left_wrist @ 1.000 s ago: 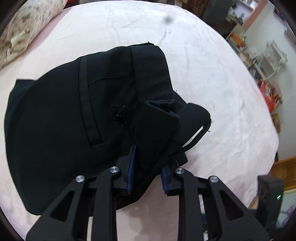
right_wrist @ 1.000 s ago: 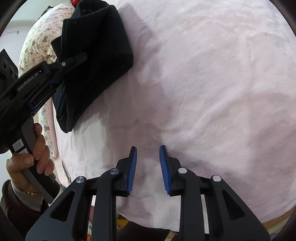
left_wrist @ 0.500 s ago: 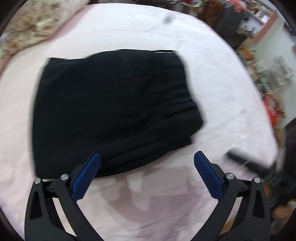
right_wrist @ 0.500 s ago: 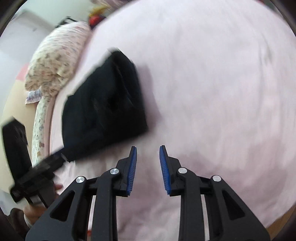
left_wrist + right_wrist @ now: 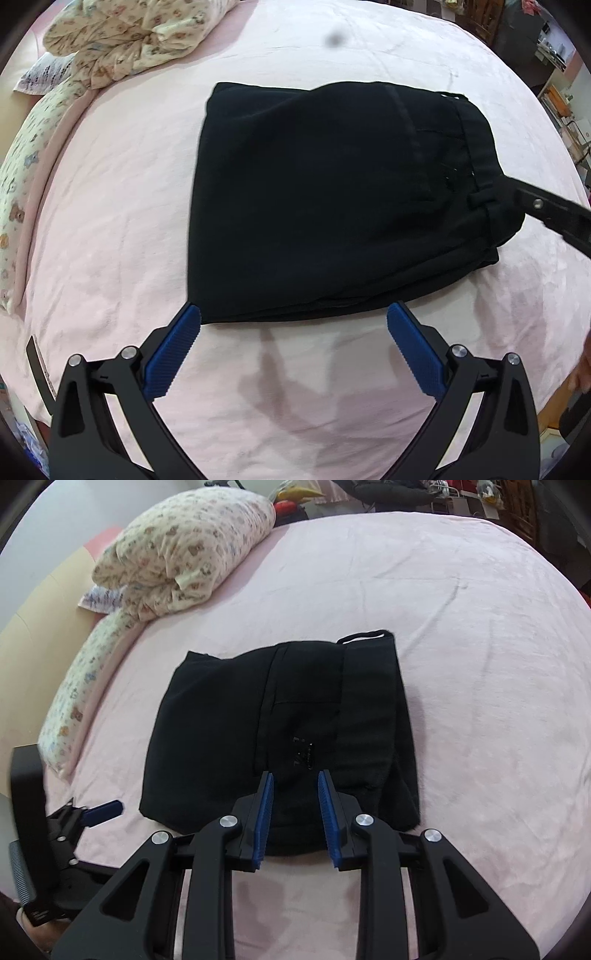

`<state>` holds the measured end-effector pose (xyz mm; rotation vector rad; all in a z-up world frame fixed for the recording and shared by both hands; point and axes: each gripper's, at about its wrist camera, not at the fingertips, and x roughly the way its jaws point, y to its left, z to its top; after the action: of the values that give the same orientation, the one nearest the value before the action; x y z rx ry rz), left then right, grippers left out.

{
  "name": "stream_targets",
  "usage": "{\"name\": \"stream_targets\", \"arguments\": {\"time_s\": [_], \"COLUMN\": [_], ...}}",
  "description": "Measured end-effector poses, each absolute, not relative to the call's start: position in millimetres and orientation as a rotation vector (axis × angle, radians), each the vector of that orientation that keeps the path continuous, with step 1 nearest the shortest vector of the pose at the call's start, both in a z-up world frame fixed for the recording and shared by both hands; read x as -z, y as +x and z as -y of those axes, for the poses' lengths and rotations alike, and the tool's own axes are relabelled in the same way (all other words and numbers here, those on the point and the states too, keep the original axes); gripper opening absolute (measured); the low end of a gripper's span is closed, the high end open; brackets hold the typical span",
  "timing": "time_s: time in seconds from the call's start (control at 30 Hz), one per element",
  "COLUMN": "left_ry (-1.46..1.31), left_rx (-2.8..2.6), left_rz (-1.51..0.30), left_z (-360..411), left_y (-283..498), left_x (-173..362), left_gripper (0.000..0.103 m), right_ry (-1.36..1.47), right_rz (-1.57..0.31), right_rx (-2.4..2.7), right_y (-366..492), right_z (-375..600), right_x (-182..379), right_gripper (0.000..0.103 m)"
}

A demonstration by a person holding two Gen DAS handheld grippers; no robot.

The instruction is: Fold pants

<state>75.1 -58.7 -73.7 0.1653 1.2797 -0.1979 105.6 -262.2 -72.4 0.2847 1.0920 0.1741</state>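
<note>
This is a bedroom in a home. A wide bed (image 5: 461, 635) fills most of both views, covered by a soft pink fleece blanket (image 5: 110, 229). At the far left lies a rolled quilt (image 5: 184, 550) with a small teddy-bear print, and a long pillow (image 5: 77, 705) of similar cloth runs along the left edge. Beyond the far right side of the bed stand dark wooden furniture (image 5: 491, 18) and crowded shelves (image 5: 561, 103) with household things.

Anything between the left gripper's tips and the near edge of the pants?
Nothing: in the left wrist view, only bare pink blanket lies between the open left gripper and the folded black pants.
</note>
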Motion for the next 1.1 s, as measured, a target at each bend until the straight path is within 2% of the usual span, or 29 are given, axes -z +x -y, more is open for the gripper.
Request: {"name": "stream_targets", "arguments": {"time_s": [0.2,0.43,0.57,0.7,0.97,1.0,1.07,1.1], "left_ry": [0.171,0.169,0.095,-0.059,-0.159,-0.163,-0.150,-0.145], "left_rx": [0.190,0.188,0.210,0.275,0.374,0.387,0.400,0.405], "left_rz": [-1.278,-1.276,-1.208,-1.099,-1.112,-1.119,-1.141,-1.150], "left_z": [47.4,42.2,33.8,18.8,36.6,40.5,50.2,53.6], "left_y": [76.9,80.1,83.7,109.5,190.0,197.7,212.0,212.7], "left_x": [73.0,72.7,51.3,24.3,30.9,33.6,42.9,45.6], "left_gripper": [0.101,0.101,0.101,0.101,0.101,0.101,0.101,0.101], "right_ry": [0.248,0.206,0.316,0.360,0.348,0.345,0.343,0.336], "right_rz": [-1.229,-1.219,-1.215,-1.074,-1.031,-1.031,-1.030,-1.035], "right_rx": [-0.092,-0.113,-0.136,-0.162,-0.184,-0.179,-0.172,-0.166], "right_y": [107.5,103.8,104.2,107.3,160.2,164.1,170.2,173.1], "right_z": [268.0,269.8,286.0,298.9,294.6,294.3,292.1,292.2], "right_x": [115.4,127.4,113.3,75.9,61.7,62.3,63.9,66.5], "right_gripper": [0.026,0.027,0.027,0.027,0.028,0.032,0.047,0.048]}}
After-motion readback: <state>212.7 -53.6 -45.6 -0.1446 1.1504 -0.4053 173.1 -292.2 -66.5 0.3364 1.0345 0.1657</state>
